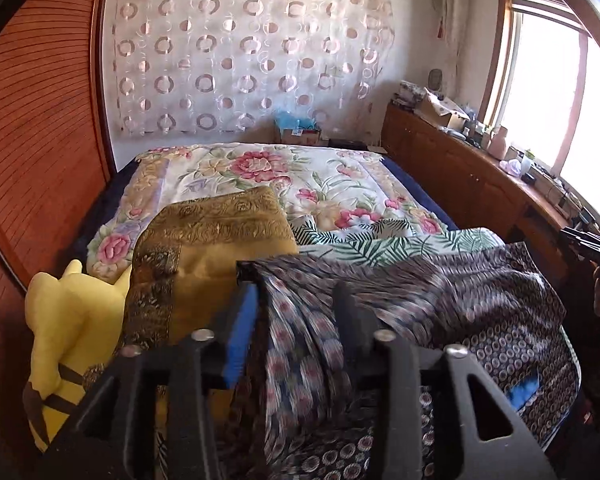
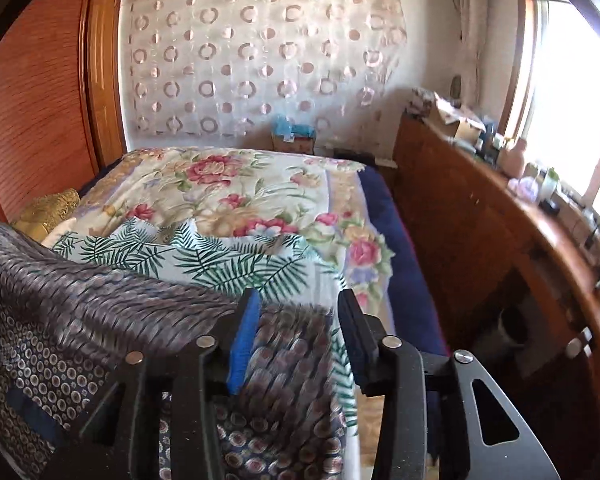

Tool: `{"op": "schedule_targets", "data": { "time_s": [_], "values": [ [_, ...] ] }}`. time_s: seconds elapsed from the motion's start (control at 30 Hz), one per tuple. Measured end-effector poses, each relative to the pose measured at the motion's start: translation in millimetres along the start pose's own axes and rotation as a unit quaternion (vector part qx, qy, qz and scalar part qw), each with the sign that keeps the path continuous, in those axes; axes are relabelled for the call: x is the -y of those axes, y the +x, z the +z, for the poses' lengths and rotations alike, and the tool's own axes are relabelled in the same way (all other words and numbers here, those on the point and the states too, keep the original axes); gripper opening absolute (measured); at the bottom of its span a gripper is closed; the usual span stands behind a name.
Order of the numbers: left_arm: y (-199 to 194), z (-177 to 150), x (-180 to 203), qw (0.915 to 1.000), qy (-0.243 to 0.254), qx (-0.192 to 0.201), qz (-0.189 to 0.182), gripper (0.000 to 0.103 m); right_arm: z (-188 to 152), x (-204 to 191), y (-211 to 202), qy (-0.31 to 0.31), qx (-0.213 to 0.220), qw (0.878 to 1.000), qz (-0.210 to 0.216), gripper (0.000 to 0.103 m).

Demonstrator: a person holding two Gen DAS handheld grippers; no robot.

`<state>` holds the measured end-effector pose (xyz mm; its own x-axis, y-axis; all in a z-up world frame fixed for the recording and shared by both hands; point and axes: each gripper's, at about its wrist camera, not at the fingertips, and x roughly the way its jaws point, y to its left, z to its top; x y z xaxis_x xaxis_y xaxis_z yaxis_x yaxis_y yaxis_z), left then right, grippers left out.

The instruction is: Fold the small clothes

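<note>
Left gripper (image 1: 296,280) low in the left wrist frame, jaws apart with a fold of the patterned garment (image 1: 440,304) bunched between them, whether truly clamped impossible to tell. Right gripper (image 2: 298,300) at bottom centre of the right wrist frame, likewise spread around the garment's edge, grip unclear. Garment draped across the lower frame over the floral bedspread (image 2: 236,188), beside a gold cushion (image 1: 212,236) and a yellow plush toy (image 1: 68,320) at lower left.

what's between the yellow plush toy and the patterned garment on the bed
In the left wrist view, a gold brocade cushion sits between the yellow plush toy and the patterned garment. The left gripper has garment cloth between its fingers.
</note>
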<state>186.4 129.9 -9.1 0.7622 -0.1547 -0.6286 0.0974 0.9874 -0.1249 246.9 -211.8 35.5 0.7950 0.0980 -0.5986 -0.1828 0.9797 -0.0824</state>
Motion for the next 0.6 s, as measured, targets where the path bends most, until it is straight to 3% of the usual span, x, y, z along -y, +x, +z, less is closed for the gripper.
{"op": "schedule_targets", "data": {
  "time_s": [0.03, 0.1, 0.2, 0.3, 0.6],
  "values": [
    [-3, -2, 2, 1.0, 0.002, -0.004, -0.004, 0.045, -4, 1, 1, 0.003, -0.002, 1.0, 0.007, 0.043],
    [-10, -6, 4, 1.0, 0.007, -0.004, -0.004, 0.059, -9, 11, 3, 0.001, -0.007, 1.0, 0.013, 0.043],
    [-27, -16, 15, 0.9997, 0.021, 0.011, -0.003, 0.07, -19, 39, -16, 0.005, -0.01, 1.0, 0.026, 0.044],
    [-38, -30, 21, 0.9994, 0.028, 0.015, -0.01, 0.07, -31, 48, -31, 0.011, -0.016, 0.999, 0.034, 0.044],
    [-49, -86, 41, 0.9987, 0.04, 0.024, 0.022, 0.07, -83, 78, -51, 0.03, -0.049, 0.998, 0.027, 0.044]
  ]
}}
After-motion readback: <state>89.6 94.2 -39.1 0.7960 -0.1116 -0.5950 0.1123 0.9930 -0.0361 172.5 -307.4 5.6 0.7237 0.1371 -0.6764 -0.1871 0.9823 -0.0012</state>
